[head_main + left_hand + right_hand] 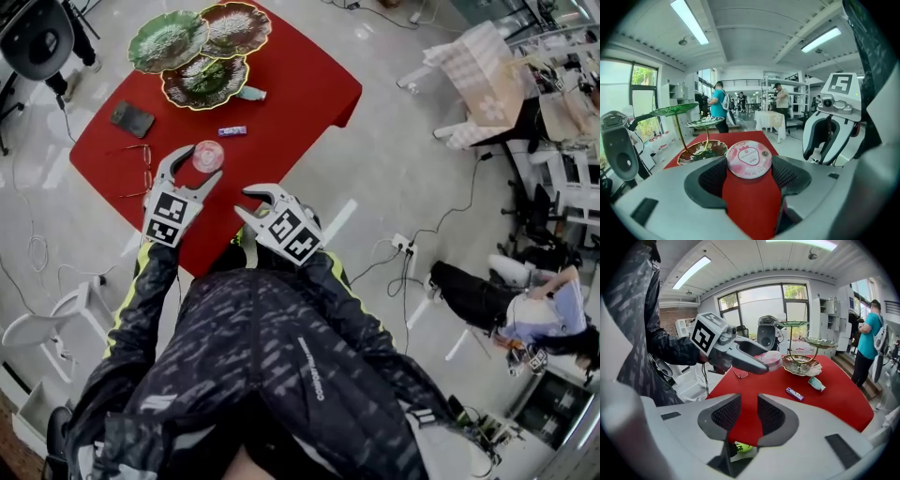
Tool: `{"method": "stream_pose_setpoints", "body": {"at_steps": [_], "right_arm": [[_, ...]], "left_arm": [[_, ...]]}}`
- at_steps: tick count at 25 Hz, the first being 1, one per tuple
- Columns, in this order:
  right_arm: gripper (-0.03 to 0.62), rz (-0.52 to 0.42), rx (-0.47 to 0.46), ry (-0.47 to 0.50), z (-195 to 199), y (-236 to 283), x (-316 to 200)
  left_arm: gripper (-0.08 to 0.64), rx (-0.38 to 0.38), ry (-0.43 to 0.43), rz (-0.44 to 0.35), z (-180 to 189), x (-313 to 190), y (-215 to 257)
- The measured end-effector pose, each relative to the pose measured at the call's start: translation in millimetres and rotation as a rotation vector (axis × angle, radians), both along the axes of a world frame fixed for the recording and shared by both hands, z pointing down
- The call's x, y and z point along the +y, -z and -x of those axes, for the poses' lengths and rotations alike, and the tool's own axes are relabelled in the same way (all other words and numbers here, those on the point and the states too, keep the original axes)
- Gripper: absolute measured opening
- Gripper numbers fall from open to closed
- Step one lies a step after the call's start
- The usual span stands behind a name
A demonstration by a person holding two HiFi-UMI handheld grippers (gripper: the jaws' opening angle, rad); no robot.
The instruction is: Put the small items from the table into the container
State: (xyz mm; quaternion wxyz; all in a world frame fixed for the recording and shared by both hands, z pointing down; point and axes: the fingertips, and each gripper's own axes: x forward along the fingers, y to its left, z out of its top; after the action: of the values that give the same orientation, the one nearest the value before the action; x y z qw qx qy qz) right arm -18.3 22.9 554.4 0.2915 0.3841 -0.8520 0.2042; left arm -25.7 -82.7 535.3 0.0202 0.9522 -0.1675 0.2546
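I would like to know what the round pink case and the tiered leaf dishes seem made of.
Round pink case: probably plastic or tin; its printed lid has a soft sheen. Tiered leaf dishes: likely glazed ceramic or glass, judging by the glossy, veined surfaces and gold-coloured scalloped edges.

A square table under a red cloth (300, 94) stands on a pale grey glossy floor (403, 150) strewn with thin cables. Off the table's right corner sits a smaller table draped in checked white cloth (483, 70), and by its left corner a black office chair (37, 37). Tall windows (759, 303) rise behind the table, with long white ceiling strip lights (689, 21) above.
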Motion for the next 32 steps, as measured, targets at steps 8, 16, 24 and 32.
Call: {"method": "stream_pose_setpoints", "body": {"at_steps": [8,16,24,32], "right_arm": [[0.104,-0.048,0.012,0.103,-19,9,-35],[0.104,-0.114,-0.003,0.169,-32,36,-73],[0.104,-0.161,-0.017,0.217,-27,55,-101],[0.104,-0.18,-0.03,0.265,-20,68,-118]], "left_arm": [[0.302,-0.016,0.118,-0.043,2,-33,40],[0.302,-0.034,0.162,-0.073,-1,-44,74],[0.302,-0.038,0.193,-0.097,0,-66,110],[0.302,-0.061,0.216,-0.076,5,-96,128]]}}
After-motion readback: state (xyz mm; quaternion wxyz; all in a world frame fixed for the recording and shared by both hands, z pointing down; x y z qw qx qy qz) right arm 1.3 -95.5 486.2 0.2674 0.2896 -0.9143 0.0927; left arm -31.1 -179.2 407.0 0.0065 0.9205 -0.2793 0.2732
